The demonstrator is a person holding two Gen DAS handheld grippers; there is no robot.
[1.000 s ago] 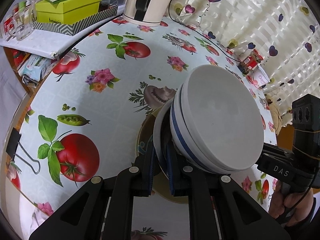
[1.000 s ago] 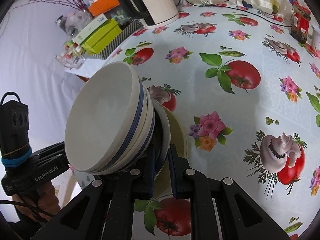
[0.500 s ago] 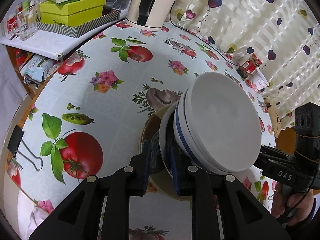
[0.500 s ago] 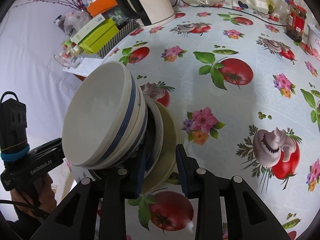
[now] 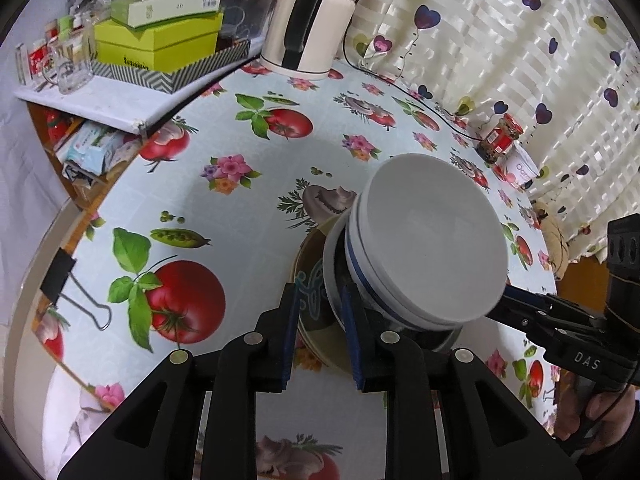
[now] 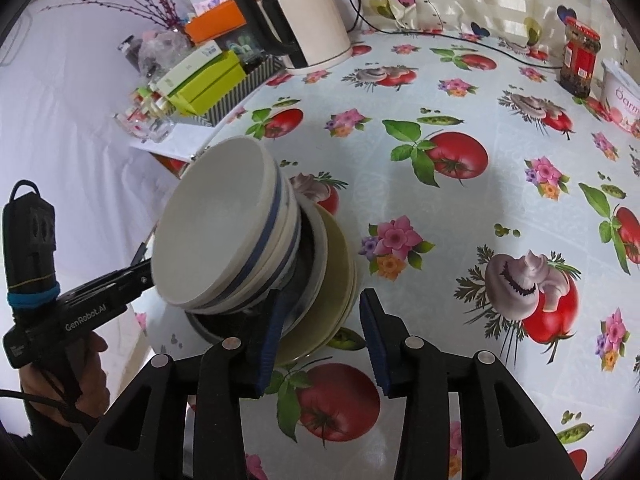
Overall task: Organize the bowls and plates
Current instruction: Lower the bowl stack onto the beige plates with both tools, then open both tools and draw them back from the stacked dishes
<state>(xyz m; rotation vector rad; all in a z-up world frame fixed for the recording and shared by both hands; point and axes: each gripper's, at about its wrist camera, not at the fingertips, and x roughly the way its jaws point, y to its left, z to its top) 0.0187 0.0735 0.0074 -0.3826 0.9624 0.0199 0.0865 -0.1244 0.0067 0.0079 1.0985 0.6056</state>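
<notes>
Left tool [image 5: 320,316], right tool [image 6: 320,320] opening astride plate rims [image 6: 340,264]; contact unclear; bowls [image 5: 432,240] hide plates' centres.

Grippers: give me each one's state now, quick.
Left gripper: jaws opening, astride the plates' edge, pads not pressing.
Right gripper: jaws opening, plates' rim between them, no grip.

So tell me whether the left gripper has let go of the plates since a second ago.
Yes. The left gripper pinched the plate rims then; now its jaws are opening, the pads clear of the rims, while the stack stays beside the mushroom print.
</notes>
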